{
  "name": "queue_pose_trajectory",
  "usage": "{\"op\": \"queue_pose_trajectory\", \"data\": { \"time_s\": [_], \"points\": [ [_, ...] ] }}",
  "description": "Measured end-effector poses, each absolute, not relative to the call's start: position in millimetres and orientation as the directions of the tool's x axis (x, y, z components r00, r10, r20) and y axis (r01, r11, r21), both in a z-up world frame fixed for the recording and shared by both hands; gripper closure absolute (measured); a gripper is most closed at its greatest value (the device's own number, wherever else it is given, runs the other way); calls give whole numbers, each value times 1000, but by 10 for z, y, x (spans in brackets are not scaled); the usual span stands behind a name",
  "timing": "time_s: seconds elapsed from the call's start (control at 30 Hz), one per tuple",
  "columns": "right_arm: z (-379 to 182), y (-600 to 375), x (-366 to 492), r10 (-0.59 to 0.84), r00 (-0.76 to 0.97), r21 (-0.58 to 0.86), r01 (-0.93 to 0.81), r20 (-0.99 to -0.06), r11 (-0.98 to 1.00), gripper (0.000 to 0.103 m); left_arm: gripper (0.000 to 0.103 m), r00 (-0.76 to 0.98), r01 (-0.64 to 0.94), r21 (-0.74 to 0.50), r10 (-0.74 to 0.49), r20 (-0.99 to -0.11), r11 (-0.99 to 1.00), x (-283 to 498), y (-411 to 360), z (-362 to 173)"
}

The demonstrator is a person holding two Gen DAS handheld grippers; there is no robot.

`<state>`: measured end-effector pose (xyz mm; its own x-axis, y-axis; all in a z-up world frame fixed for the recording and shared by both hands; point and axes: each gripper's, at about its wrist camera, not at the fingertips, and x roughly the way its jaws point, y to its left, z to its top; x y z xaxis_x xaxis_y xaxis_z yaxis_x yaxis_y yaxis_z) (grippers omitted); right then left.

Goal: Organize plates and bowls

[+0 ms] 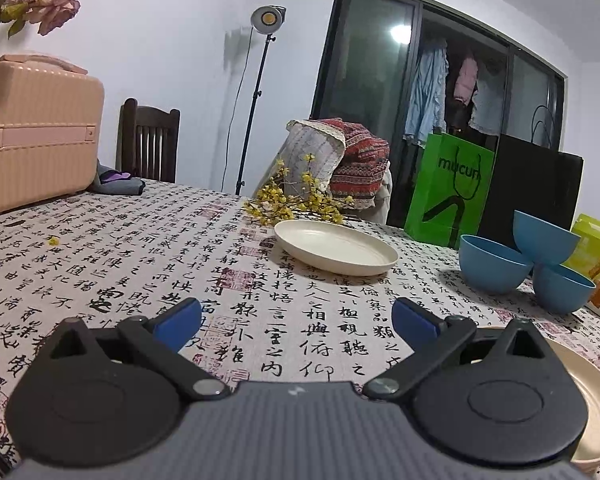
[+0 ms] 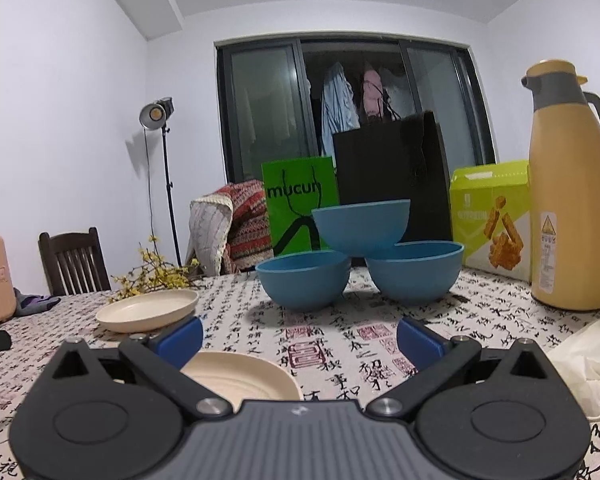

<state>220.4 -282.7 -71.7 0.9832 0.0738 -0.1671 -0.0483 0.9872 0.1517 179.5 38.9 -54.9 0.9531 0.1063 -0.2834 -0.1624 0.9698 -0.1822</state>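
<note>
Left gripper (image 1: 296, 322): blue pads spread wide, nothing between, low over calligraphy-print tablecloth (image 1: 140, 256).
Right gripper (image 2: 299, 340): jaws apart, empty.
Far cream round plastic plate (image 1: 335, 246): flat on the cloth, ahead of left gripper, beside yellow flower sprigs (image 1: 292, 200).
Near cream plate (image 2: 244, 376): just under right gripper's left finger; contact unclear.
Three blue plastic bowls (image 2: 360, 254): two upright side by side, third perched on their rims, ahead of right gripper.
Behind bowls: green paper bag (image 2: 298, 204), black bag (image 2: 392, 172).
Right edge: tan thermos jug (image 2: 568, 188).
</note>
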Motion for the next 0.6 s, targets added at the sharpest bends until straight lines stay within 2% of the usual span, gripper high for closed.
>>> {"op": "queue_pose_trajectory", "data": {
  "time_s": [0.4,0.6],
  "points": [
    [-728,-2835,2228,40,982,164,-9,-185,986,0,0,951,-153,-169,98,-292,974,1816,363,-556],
    [-742,-2848,2157,16,990,170,9,-142,985,0,0,961,-133,-184,81,-265,974,1772,379,-557]
  ]
}}
